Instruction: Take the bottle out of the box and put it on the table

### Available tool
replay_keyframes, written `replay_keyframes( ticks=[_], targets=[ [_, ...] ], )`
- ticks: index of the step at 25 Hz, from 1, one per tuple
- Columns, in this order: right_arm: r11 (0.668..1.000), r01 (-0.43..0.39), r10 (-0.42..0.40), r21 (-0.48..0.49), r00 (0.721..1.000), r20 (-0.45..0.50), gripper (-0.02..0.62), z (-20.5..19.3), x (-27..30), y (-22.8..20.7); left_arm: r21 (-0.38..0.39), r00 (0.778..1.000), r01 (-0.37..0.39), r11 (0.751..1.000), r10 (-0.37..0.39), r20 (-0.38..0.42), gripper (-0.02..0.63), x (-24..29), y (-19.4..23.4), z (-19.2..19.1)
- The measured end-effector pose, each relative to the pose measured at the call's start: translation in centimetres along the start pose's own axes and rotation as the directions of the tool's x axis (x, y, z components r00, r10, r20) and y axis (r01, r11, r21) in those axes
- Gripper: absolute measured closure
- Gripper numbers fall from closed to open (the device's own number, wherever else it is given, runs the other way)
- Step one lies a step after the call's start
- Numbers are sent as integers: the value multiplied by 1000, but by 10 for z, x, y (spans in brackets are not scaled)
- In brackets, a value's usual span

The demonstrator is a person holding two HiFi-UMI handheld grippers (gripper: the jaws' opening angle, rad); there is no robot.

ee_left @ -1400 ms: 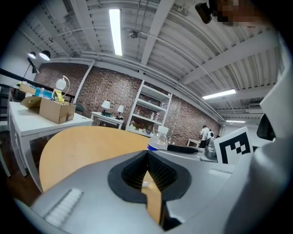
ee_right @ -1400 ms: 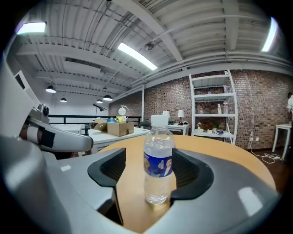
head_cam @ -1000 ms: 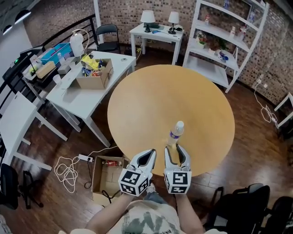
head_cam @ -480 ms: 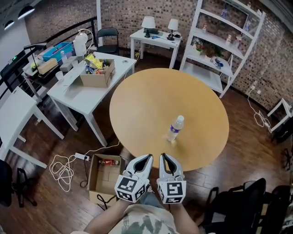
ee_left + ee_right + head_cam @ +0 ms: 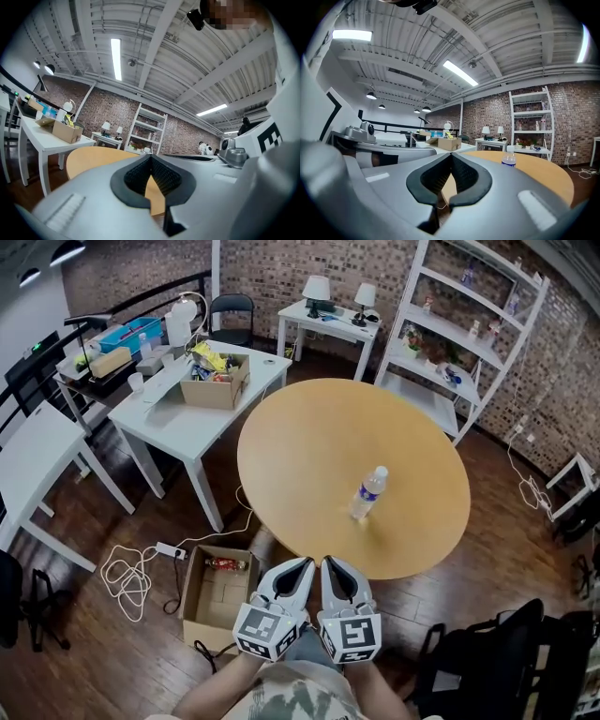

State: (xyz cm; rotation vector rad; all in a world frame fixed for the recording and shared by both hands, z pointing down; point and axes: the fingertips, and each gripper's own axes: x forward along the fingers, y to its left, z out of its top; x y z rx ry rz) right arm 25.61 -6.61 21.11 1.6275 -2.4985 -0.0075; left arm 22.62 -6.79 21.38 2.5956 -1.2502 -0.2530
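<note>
Right hand-held gripper (image 5: 330, 565) quit bottle (image 5: 368, 494) (label unreadable), just closed empty | left (image 5: 307, 565) closed empty

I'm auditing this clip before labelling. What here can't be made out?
- Head view: label print on the clear plastic water bottle, too small.
- Right gripper view: its lower half, behind the right claw.
- Head view: brown cardboard floor box's near corner, covered by the left claw.
</note>
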Motion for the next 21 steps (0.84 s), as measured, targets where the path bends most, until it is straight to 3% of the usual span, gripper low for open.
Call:
replay_keyframes(
  ticks=[21],
  targets=[
    [1000,-29,29,11,1000,0,595,-8,-13,22,4,1000,-18,1000,18,14,606,-25,3,1]
  ],
)
